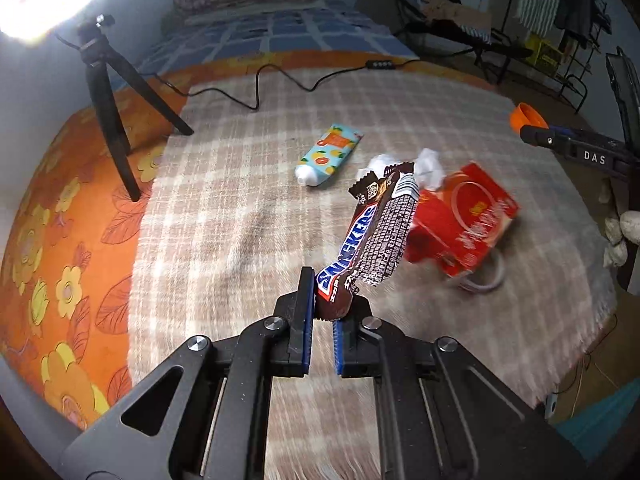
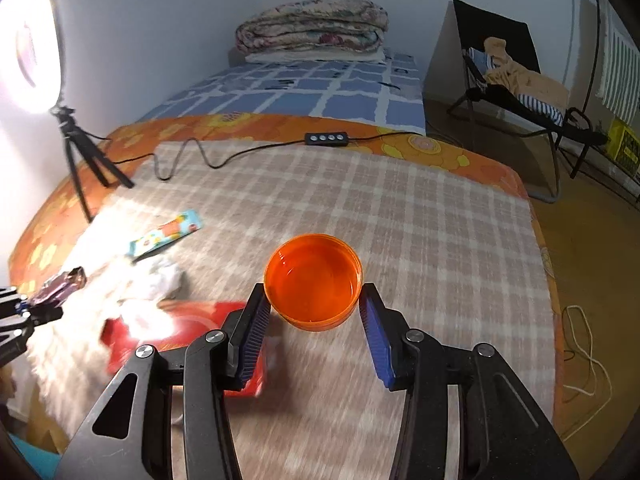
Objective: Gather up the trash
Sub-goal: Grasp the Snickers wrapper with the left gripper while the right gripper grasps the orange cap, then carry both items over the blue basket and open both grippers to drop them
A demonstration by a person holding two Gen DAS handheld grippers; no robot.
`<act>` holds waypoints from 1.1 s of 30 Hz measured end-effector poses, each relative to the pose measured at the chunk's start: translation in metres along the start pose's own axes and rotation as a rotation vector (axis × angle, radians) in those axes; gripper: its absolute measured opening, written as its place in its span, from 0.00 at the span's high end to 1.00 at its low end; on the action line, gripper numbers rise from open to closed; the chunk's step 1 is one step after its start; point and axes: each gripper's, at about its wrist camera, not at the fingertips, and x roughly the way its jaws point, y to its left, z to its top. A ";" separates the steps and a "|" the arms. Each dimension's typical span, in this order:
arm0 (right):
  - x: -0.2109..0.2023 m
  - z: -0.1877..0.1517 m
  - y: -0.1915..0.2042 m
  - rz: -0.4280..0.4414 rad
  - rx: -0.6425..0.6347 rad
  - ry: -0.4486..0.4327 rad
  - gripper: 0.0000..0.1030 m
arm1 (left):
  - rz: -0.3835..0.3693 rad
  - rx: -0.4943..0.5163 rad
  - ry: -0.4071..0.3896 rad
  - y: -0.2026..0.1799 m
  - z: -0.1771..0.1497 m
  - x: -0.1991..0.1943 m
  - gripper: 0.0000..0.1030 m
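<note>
Your left gripper (image 1: 322, 312) is clamped on the lower end of a Snickers wrapper (image 1: 370, 236), which stands up and away from the jaws, lifted clear of the checked blanket (image 1: 240, 208) on the bed. Your right gripper (image 2: 316, 316) holds an orange bowl (image 2: 313, 280) between its blue pads; the pads sit against the bowl's sides and the bowl appears carried above the blanket. The bowl is empty, so judge the collection as just begun: no trash has been deposited yet.

Items left on the blanket:
- a red carton (image 1: 464, 220), lying beside the wrapper in the left wrist view;
- crumpled white tissue (image 1: 430, 166), touching the far end of the carton;
- a patterned tube (image 1: 328, 156), lying apart from the carton, nearer the tripod (image 1: 108, 112).

The two grippers are well apart, the bowl to the right of the wrapper. Next step, as a judgement: bring the wrapper over the bowl and release it. The carton looks large against the bowl and may not fit.
</note>
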 end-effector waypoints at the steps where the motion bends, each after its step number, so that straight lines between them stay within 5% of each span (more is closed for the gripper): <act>1: -0.006 -0.002 0.002 0.009 0.000 -0.003 0.57 | -0.003 0.001 -0.008 -0.003 -0.003 -0.007 0.94; 19: -0.126 -0.092 0.061 0.134 -0.086 -0.017 0.57 | -0.039 0.048 0.004 -0.051 -0.103 -0.083 0.94; 33: -0.152 -0.173 0.109 0.200 -0.169 0.060 0.57 | -0.072 0.035 0.084 -0.074 -0.179 -0.092 0.94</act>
